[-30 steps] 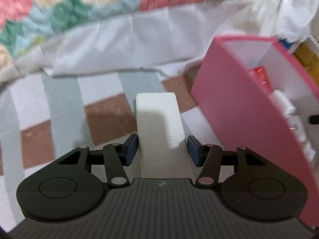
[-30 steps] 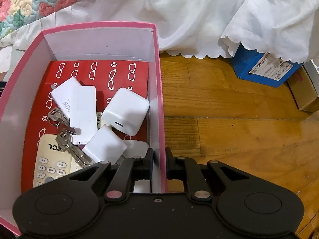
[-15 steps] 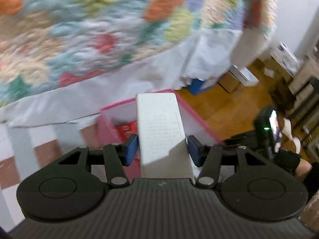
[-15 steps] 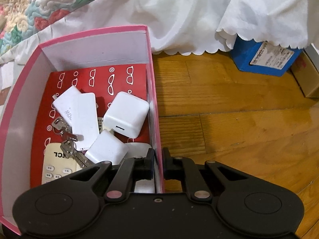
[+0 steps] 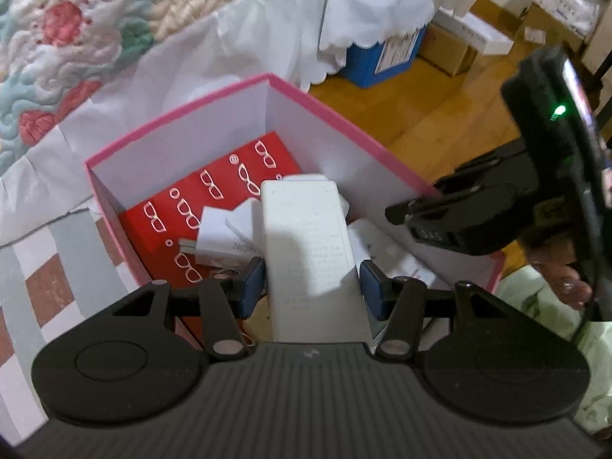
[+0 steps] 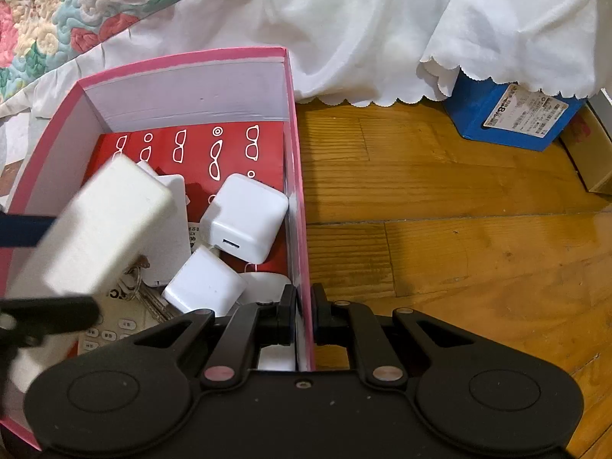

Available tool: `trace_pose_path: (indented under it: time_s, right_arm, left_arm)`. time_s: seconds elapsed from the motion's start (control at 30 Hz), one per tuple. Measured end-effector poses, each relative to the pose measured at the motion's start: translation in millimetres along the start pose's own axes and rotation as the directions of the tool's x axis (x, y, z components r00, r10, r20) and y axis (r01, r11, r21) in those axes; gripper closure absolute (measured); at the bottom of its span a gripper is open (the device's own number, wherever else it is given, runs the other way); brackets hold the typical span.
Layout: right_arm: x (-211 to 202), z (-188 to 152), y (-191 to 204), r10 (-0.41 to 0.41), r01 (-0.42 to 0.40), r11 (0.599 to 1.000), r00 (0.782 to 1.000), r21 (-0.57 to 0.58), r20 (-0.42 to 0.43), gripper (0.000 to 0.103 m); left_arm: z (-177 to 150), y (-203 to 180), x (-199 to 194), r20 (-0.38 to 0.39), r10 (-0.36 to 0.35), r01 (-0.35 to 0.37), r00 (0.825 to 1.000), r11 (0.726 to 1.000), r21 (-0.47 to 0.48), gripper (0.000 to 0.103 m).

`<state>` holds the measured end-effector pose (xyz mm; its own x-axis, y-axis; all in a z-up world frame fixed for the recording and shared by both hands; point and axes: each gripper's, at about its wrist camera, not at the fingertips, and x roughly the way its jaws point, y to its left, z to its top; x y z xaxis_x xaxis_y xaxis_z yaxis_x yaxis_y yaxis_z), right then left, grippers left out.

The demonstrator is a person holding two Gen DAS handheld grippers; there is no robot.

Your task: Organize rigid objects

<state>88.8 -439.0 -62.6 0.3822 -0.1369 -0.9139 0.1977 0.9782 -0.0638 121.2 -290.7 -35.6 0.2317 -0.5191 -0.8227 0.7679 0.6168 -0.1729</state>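
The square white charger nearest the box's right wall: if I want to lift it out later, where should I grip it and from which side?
Take the square white charger across its two flat side faces, coming from straight above. It lies flat on the red liner, port facing the camera. The right gripper is shut on the pink box wall beside it, so keep clear of that side.

Floral quilt [image 6: 76, 7] over a bed, white scalloped bed skirt [image 6: 382, 30] hanging to the wooden floor [image 6: 459, 237]. Blue carton [image 6: 508, 114] with printed label, partly under the skirt. Striped rug [image 5: 57, 267]. Cardboard boxes [image 5: 451, 49] stacked beyond.
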Motion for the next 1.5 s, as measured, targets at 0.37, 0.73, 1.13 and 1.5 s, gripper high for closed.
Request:
trace_pose_path:
  time_s: [0.37,0.73,1.13,1.5]
  right_arm:
    - [4,-4,-1,0.002,-0.002,1.0,1.0,0.018,0.0,0.094]
    - [-36,-3,10,-0.064,0.063,0.998,0.995,0.012,0.082,0.093]
    - [-110,-17,66,0.054,-0.051,0.998,0.968,-0.02,0.245,0.093]
    - [-154,-38,103,0.16,-0.164,0.987,0.957,-0.003,0.242,0.092]
  left_arm:
    - [-7,22,-18,0.025,-0.006,0.007,1.0,0.998,-0.064,0.042]
    - [-24,52,-80,0.037,0.024,-0.016,0.999,0.98,-0.2,0.042]
    - [-61,55,-143,0.06,0.166,-0.142,0.984,0.947,-0.29,0.042]
    - [-106,70,-189,0.044,0.264,-0.22,0.964,0.875,-0.432,0.042]
